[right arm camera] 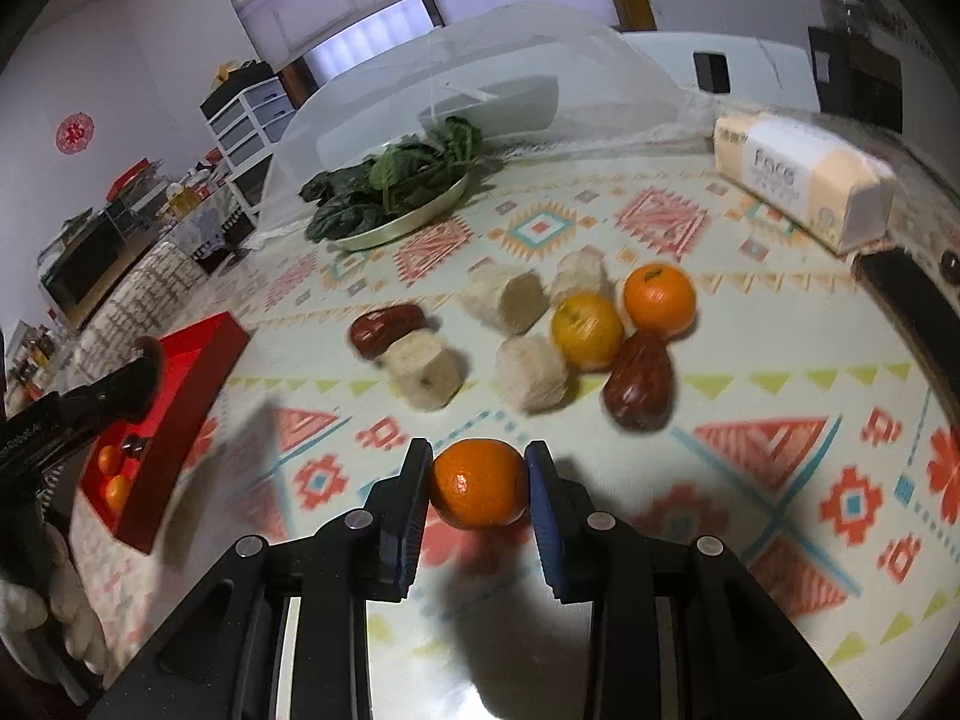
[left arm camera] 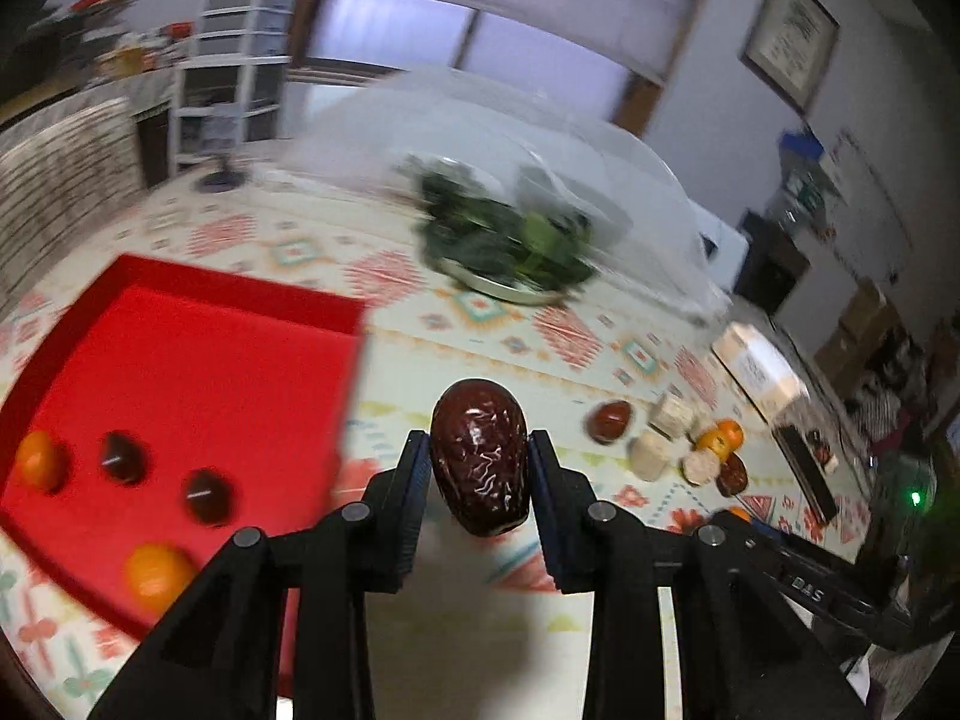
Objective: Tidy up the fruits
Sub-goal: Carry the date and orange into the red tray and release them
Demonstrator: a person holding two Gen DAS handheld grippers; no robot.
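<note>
My left gripper (left arm camera: 479, 456) is shut on a dark red date (left arm camera: 480, 456) and holds it above the patterned tablecloth, just right of the red tray (left arm camera: 198, 360). The tray holds two oranges (left arm camera: 39, 459) and two dark dates (left arm camera: 207, 495). My right gripper (right arm camera: 479, 483) is shut on an orange (right arm camera: 479, 483), held above the cloth. Beyond it lie two more oranges (right arm camera: 659, 299), two dates (right arm camera: 639, 381) and several pale cylindrical pieces (right arm camera: 423, 369). The left gripper also shows at the left of the right wrist view (right arm camera: 147, 360), over the tray (right arm camera: 174, 396).
A metal plate of leafy greens (right arm camera: 390, 192) sits under a mesh food cover (right arm camera: 480, 66) at the back. A wrapped tissue pack (right arm camera: 804, 177) and a black remote (right arm camera: 918, 312) lie at the right. Shelving and drawers stand beyond the table.
</note>
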